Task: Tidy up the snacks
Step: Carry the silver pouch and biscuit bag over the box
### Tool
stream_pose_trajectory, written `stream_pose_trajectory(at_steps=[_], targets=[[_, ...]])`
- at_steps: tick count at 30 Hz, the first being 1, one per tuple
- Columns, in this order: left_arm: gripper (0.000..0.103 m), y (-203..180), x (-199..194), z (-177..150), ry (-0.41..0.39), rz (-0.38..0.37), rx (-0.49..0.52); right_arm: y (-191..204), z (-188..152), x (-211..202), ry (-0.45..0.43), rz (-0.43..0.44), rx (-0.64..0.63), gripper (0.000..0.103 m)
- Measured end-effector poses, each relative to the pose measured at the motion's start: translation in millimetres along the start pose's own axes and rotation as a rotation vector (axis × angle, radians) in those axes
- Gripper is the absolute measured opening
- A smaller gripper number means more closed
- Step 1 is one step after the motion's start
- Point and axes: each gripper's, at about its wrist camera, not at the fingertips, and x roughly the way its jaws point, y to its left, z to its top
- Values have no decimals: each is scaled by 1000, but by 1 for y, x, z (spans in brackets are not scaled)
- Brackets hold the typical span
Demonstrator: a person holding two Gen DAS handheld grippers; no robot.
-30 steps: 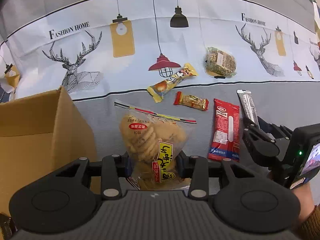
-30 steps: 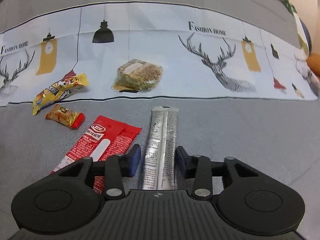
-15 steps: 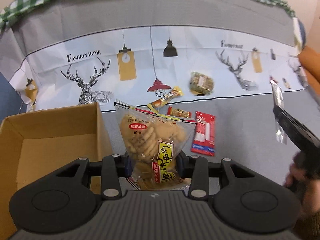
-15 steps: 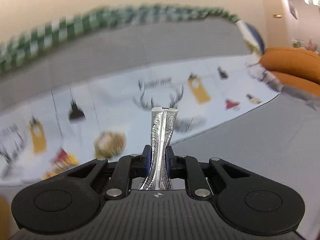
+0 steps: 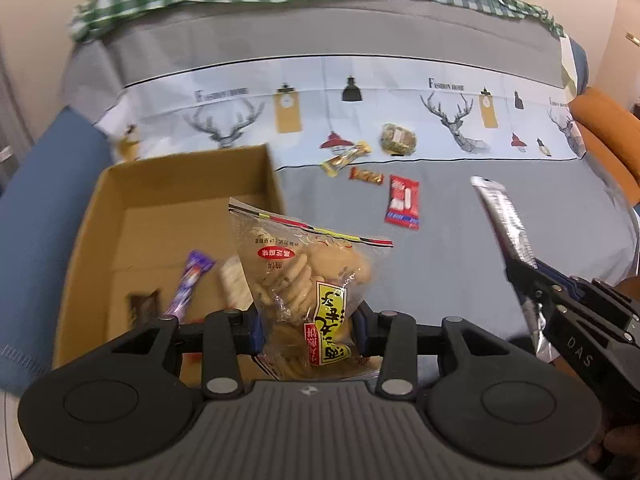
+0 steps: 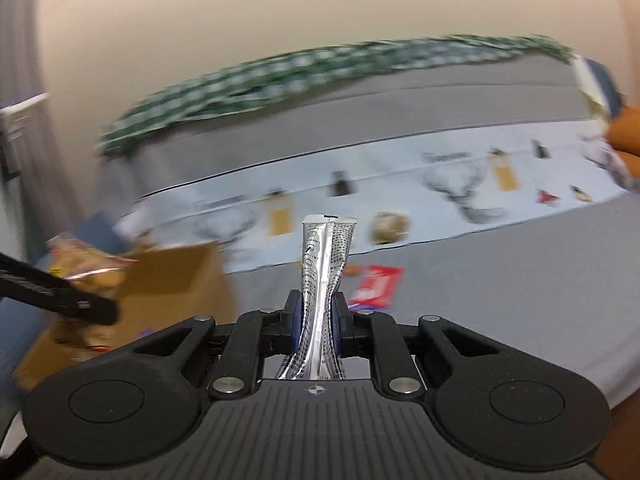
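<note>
My left gripper (image 5: 308, 328) is shut on a clear bag of cookies (image 5: 304, 276) with a yellow label, held in the air over the right edge of an open cardboard box (image 5: 184, 184). In the box lie a purple stick wrapper (image 5: 191, 280), a dark bar and a pale packet. My right gripper (image 6: 318, 316) is shut on a silver sachet (image 6: 324, 256) that stands up between its fingers; it shows at the right of the left wrist view as the silver sachet (image 5: 504, 216). The right wrist view is blurred.
On the grey and deer-print cloth (image 5: 460, 248) lie a red packet (image 5: 404, 202), a small orange-red wrapper (image 5: 366, 176), a yellow wrapper (image 5: 346, 158) and a greenish round pack (image 5: 398, 139). A blue cushion (image 5: 36, 216) lies left of the box, an orange one (image 5: 604, 136) at far right.
Both grippers rose off the cloth and swung left toward the box. The right gripper shut on the silver sachet and lifted it; the cookie bag now hangs over the box edge.
</note>
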Motion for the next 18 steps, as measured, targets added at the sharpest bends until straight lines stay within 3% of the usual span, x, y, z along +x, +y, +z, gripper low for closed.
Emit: stream_pose_trajectory(at_steps=[4,8,18], targets=[[45,23,-40,-40,-29,21,-31,45,-9,-44,24,92,-36,15],[45,39,-67,-75,-53,49,-53,79,-20,-77,18,130,-97,16],[45,53,-101,-110,-83,42,-99,127,-25,-125,-34,191,-217,16]])
